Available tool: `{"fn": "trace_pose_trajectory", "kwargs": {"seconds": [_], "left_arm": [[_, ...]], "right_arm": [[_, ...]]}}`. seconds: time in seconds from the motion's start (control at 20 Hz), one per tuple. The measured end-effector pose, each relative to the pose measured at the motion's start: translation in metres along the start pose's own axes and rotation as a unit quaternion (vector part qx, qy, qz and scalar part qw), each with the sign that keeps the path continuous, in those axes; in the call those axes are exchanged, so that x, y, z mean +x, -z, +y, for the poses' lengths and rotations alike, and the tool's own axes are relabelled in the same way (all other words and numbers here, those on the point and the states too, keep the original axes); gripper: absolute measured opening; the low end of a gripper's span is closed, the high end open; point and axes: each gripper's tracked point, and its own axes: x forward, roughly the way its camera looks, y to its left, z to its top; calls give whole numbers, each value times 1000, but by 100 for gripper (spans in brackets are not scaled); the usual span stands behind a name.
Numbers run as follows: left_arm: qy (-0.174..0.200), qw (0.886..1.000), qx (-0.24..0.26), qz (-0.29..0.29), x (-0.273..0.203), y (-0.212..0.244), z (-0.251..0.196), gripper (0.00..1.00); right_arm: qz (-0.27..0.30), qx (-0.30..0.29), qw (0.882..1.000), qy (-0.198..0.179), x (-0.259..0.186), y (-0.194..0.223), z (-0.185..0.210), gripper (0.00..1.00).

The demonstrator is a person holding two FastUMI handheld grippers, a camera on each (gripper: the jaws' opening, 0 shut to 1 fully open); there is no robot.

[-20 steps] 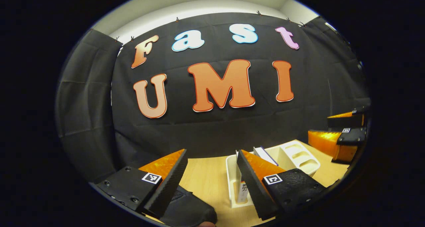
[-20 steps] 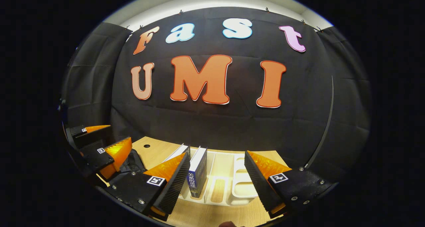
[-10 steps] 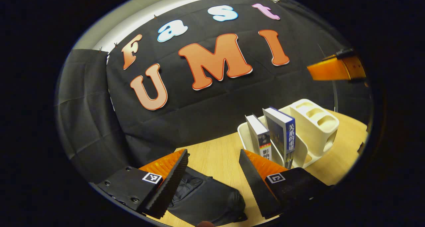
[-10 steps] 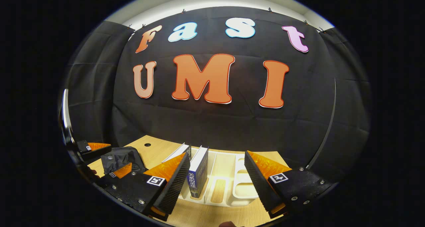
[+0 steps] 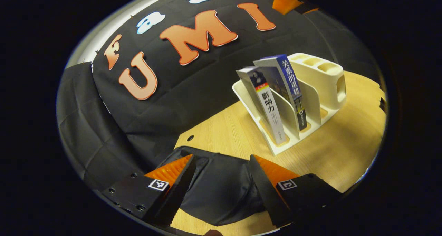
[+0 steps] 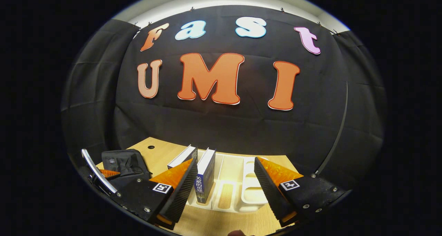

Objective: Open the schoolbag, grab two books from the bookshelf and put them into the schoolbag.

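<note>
Schoolbag (image 5: 221, 191): black, soft, slumped flat on the bench (image 5: 345, 153) near its front edge, apparently closed; no zip pull can be made out.

Left gripper (image 5: 221, 173): above the bag, fingers apart, gripping nothing.

Right gripper (image 6: 224, 184): facing the bookshelf (image 6: 241, 191), fingers apart, empty.

Two books (image 5: 276, 94): upright in neighbouring slots of the bookshelf, towards the back of the bench.

Risks: limp fabric may bunch between the fingers instead of the zip; the light bookshelf may tip or slide when a book is drawn out; the neighbouring book may topple.
</note>
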Motion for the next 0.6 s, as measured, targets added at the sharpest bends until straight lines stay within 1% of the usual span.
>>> {"fn": "trace_pose_trajectory", "kwargs": {"seconds": [0.3, 0.5, 0.6], "left_arm": [[11, 997, 55, 45, -11, 32, -1, 99], [8, 994, 78, 80, -18, 48, 6, 99], [14, 992, 87, 91, -21, 53, 7, 99]], "right_arm": [[5, -1, 1000, 8, 2, 2, -2, 98], [9, -3, 1000, 11, 2, 5, 1, 98], [10, -4, 1000, 12, 1, 5, 4, 98]]}}
